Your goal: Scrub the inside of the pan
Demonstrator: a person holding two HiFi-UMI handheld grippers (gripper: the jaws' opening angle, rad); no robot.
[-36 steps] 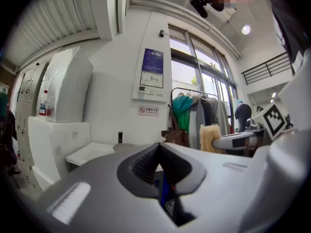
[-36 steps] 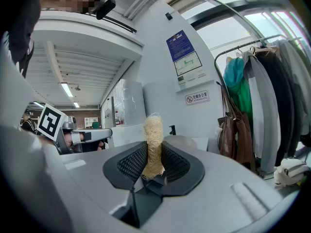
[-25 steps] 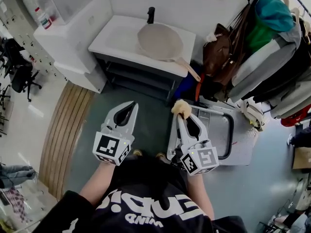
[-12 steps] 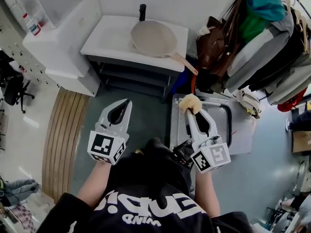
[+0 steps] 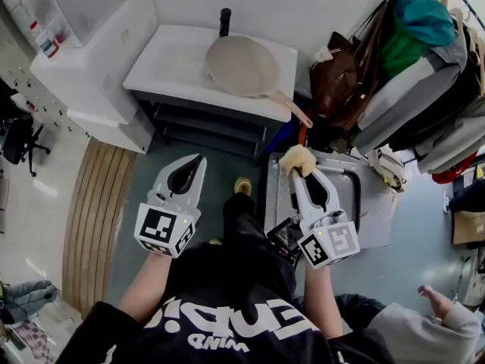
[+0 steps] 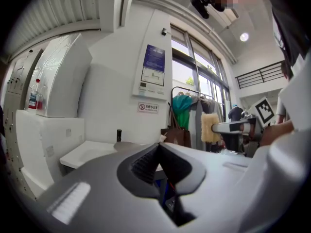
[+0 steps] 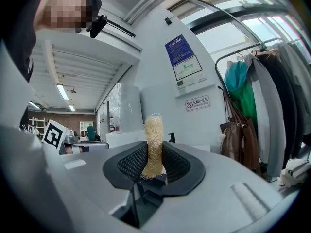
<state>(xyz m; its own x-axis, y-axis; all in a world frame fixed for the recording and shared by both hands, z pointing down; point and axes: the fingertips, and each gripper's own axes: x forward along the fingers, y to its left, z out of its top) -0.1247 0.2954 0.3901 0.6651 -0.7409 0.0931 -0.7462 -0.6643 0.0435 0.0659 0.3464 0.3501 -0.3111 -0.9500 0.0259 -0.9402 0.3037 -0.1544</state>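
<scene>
my left gripper [image 5: 194, 164]: jaws together, nothing between
my right gripper [image 5: 301, 174]: clamped on scrubber [image 5: 297, 158]
pan [image 5: 242, 65]: ahead of both, well apart

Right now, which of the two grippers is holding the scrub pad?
The right gripper: its fingers clamp the yellow fibrous scrub pad. The left gripper has its fingers closed on nothing.

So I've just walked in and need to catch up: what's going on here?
A person holds a gripper in each hand. The right gripper is shut on a yellowish fibrous scrubber. The left gripper is shut with nothing in it. The pan sits on the white counter ahead of them. Neither gripper touches the pan, so the scrubbing has not begun.
</scene>
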